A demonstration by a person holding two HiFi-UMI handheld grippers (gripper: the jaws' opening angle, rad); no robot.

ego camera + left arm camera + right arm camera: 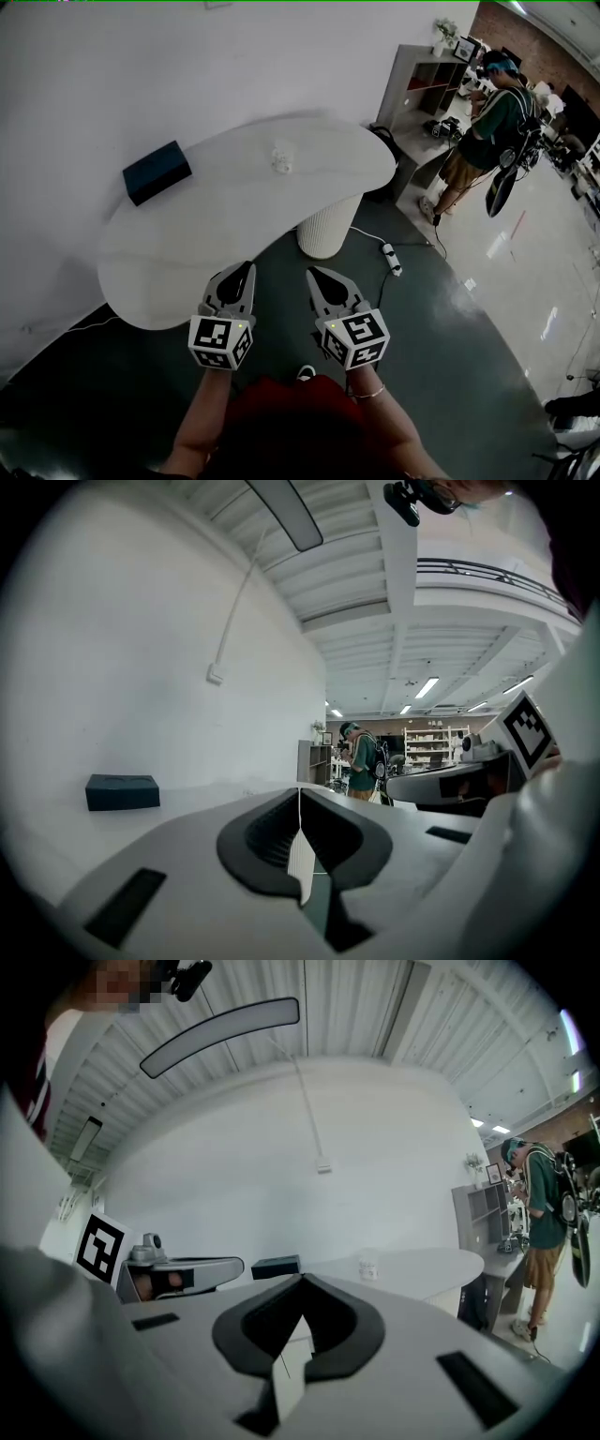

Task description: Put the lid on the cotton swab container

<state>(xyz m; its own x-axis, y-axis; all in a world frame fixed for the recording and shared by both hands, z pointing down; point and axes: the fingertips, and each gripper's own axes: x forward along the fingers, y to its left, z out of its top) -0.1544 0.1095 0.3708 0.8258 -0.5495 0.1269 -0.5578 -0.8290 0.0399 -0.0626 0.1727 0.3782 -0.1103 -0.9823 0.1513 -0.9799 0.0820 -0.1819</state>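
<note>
1. Left gripper [242,274] and right gripper [317,278] are hovering side by side just off the near edge of the table [187,244]; both are clenched tight, gripping nothing.
2. Container [282,157] is sitting on the table's far part, well apart from both grippers; too small to tell its lid.
3. Dark box [157,172] is lying at the table's left end, near the white wall [112,75].
4. Table is standing on a ribbed pedestal [323,230] on a dark floor [450,319]; a power strip [391,259] is lying near the pedestal.
5. A person [487,122] is standing by a shelf [422,89], far right.
</note>
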